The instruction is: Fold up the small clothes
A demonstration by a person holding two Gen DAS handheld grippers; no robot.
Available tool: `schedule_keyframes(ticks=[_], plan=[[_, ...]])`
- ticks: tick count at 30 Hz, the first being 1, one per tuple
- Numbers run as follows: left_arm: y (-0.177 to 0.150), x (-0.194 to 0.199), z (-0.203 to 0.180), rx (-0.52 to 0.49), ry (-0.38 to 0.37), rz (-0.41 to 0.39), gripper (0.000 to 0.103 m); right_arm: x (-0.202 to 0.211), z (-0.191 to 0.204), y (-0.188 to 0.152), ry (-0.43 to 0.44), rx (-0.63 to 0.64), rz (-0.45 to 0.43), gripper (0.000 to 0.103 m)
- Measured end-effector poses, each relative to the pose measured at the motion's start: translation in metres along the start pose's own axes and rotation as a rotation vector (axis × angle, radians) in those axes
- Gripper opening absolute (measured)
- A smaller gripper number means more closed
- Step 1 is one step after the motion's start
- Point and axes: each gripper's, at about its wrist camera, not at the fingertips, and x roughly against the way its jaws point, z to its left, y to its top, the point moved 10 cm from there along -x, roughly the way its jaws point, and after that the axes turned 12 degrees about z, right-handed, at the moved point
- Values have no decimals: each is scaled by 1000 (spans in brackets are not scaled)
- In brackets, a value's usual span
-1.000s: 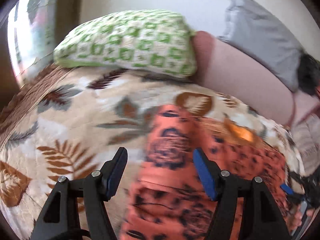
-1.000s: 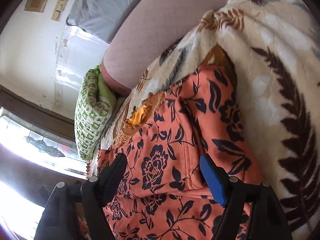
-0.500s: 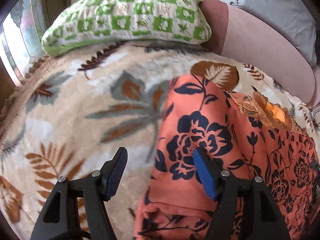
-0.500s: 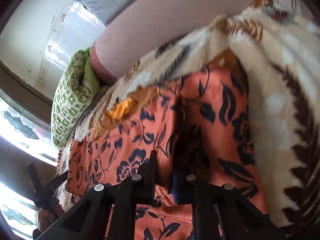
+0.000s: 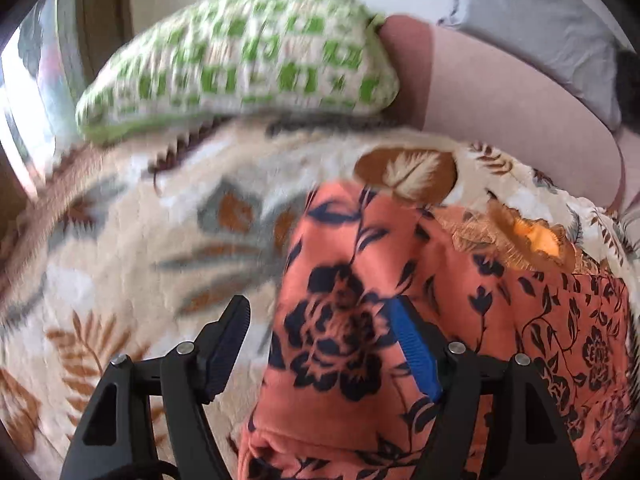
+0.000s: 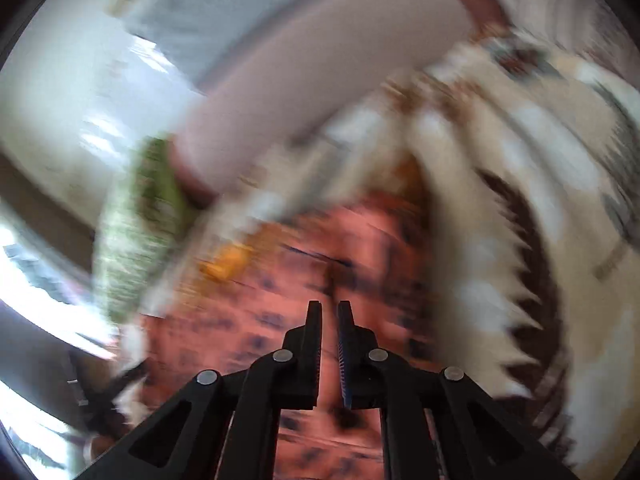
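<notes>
A small orange garment with a dark floral print (image 5: 360, 320) lies on a cream leaf-patterned blanket (image 5: 120, 240). In the left wrist view my left gripper (image 5: 320, 320) is open, its jaws wide over the garment's left edge, one finger over the blanket and the blue-padded one over the cloth. In the right wrist view, which is heavily blurred, my right gripper (image 6: 329, 312) has its jaws nearly together over the garment (image 6: 360, 248); whether cloth is pinched between them I cannot tell.
A green-and-white checked pillow (image 5: 240, 64) lies at the head of the bed against a pink padded bolster (image 5: 500, 92). A grey cloth (image 5: 540, 20) hangs behind it. A bright window (image 6: 24, 288) is on the left.
My right gripper went from wide open to nearly closed over the garment and is now moving fast, blurring its view. My left gripper stays open and has shifted a little over the garment's left edge.
</notes>
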Motion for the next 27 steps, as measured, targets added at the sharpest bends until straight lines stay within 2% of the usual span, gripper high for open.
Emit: schedule_keyframes(ticks=[2,4,5,6,8,10,11,13,14,15,16,17,19,20,21,22,24,27], plan=[[-8,-12,-11,-56,-3,53,78,-1,21,0,4,77,-41,10],[-19,-29,-15,-68,-5,126,80,-28,24,-13,-26,106,64,10],[-19,-28,-14,-53,-1,106,84,-45,15,-20,-67,94,130,10],[-18,-29,-12,-41,8,117,87,-68,1,-35,-120,72,247,10],[-18,-29,-10,-15,-2,129,87,-64,0,-31,-76,62,205,9],[-18,-18,-4,9,29,101,87,-55,1,-32,-106,56,232,9],[-18,-5,-4,2,46,67,87,-49,4,-31,-112,68,210,10],[-23,25,-11,-28,31,-15,87,-35,16,-35,-91,104,151,10],[-27,40,-16,-48,30,-55,90,-34,18,-42,-80,110,162,10],[-32,47,-22,-77,39,-65,99,-36,20,-50,-79,110,189,11],[-38,45,-28,-105,44,-40,102,-42,18,-61,-98,110,231,12],[-49,34,-36,-149,34,39,103,-46,10,-72,-125,121,262,12],[-77,7,-48,-207,10,223,102,-35,10,-73,-145,141,226,12],[-88,2,-47,-219,39,271,99,-26,12,-78,-169,126,253,13],[-94,4,-46,-233,80,281,97,-15,17,-80,-152,117,252,14],[-96,19,-48,-253,88,243,97,-1,23,-81,-122,122,222,14],[-98,49,-55,-263,44,174,97,34,31,-88,-87,153,149,14],[-109,112,-64,-284,-42,55,97,78,32,-109,-112,181,81,15]])
